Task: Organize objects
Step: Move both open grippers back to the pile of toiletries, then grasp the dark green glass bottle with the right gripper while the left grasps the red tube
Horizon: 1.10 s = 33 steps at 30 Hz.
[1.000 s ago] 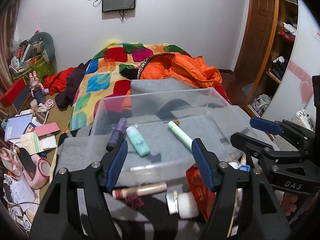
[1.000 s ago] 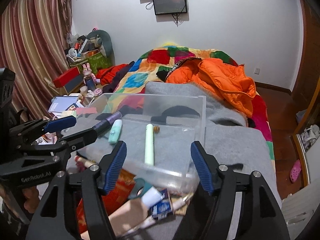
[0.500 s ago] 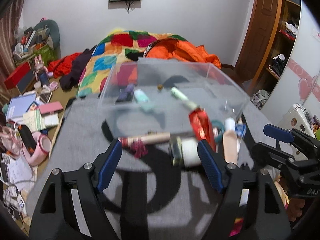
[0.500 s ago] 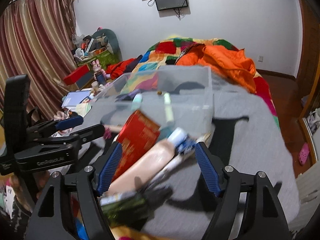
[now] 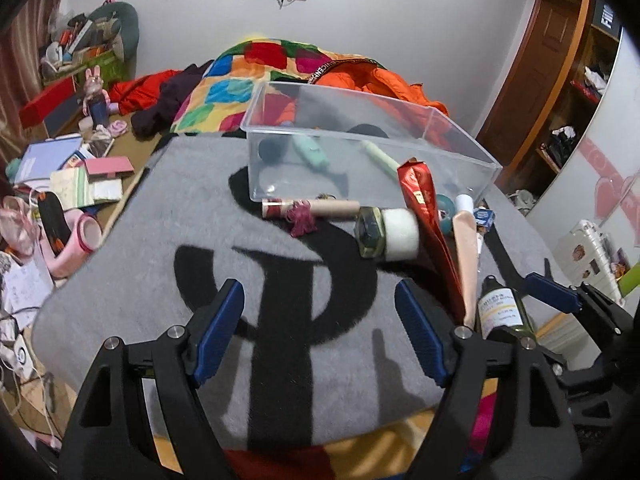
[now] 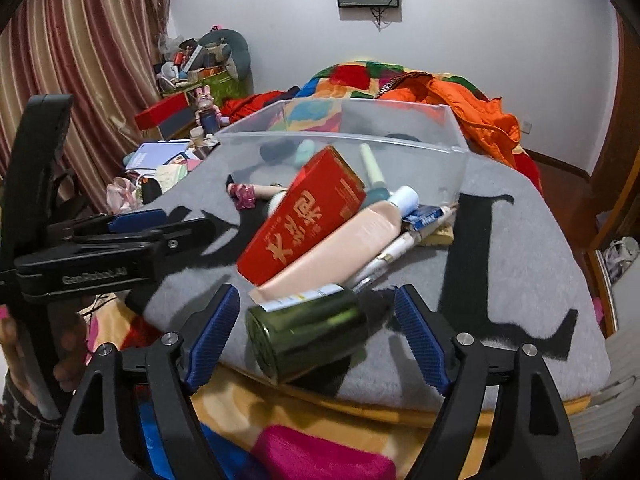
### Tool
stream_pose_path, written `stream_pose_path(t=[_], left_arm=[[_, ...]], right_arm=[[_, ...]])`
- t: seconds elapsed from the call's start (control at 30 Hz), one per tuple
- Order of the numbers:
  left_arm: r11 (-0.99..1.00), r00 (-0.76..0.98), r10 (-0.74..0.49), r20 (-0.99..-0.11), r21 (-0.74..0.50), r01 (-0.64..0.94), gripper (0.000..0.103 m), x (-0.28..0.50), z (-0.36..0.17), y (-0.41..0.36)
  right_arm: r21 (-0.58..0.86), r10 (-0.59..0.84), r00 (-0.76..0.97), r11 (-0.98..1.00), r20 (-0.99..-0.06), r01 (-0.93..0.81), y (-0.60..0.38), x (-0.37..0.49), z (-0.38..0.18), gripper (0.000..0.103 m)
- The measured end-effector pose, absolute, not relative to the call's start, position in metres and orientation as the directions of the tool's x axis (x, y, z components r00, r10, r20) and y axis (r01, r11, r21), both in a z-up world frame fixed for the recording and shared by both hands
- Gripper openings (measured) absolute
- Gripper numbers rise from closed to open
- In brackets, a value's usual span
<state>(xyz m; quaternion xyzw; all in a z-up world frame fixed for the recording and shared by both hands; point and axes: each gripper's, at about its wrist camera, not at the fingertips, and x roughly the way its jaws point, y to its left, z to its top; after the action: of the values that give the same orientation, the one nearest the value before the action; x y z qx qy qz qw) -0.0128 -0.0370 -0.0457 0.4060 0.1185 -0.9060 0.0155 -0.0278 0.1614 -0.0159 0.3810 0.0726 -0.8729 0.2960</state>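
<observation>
Between the blue pads of our right tool (image 6: 316, 336) lies a dark green bottle (image 6: 308, 336) on its side, untouched; the jaws are opening, likely lining up a grasp. Beyond it: red box (image 6: 304, 216), beige tube (image 6: 340, 248), then the clear bin (image 6: 452, 152). Our left tool (image 5: 320, 332) is spread wide, empty, over the grey blanket (image 5: 132, 260) on a bed in a cluttered bedroom.

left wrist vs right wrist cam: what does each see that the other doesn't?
Left wrist only: the wooden door, shelves and a white suitcase.

Right wrist only: the striped curtain and a pink item at the bottom edge.

Both: the clear bin, red box, peach tube, green bottle, and the grey blanket.
</observation>
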Motion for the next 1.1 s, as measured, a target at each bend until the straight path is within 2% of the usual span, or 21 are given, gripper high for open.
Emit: stream_pose_path(t=[0.33, 0.5, 0.73, 0.97, 1.1], left_arm=[[-0.966, -0.662, 0.141, -0.736, -0.249, 0.072, 0.078, -0.020, -0.045, -0.013], [-0.960, -0.661, 0.167, -0.732, -0.275, 0.062, 0.077, -0.029, -0.044, -0.003], [-0.943, -0.669, 0.203, -0.715, -0.327, 0.064, 0.073, -0.031, -0.038, -0.003], [-0.925, -0.670, 0.249, -0.699, -0.377, 0.049, 0.073, -0.035, -0.029, -0.006], [-0.926, -0.641, 0.268, -0.719, -0.375, 0.033, 0.068, -0.046, -0.036, 0.008]], right_arm=[[0.119, -0.413, -0.572, -0.869, -0.709, 0.480, 0.208, -0.034, -0.022, 0.077], [0.173, -0.411, -0.559, -0.886, -0.720, 0.430, 0.226, -0.046, -0.029, 0.077], [0.172, -0.434, -0.572, -0.874, -0.695, 0.454, 0.224, -0.048, -0.025, 0.077], [0.176, -0.453, -0.566, -0.862, -0.689, 0.476, 0.217, -0.053, -0.025, 0.064], [0.180, -0.458, -0.561, -0.858, -0.690, 0.481, 0.215, -0.056, -0.028, 0.060]])
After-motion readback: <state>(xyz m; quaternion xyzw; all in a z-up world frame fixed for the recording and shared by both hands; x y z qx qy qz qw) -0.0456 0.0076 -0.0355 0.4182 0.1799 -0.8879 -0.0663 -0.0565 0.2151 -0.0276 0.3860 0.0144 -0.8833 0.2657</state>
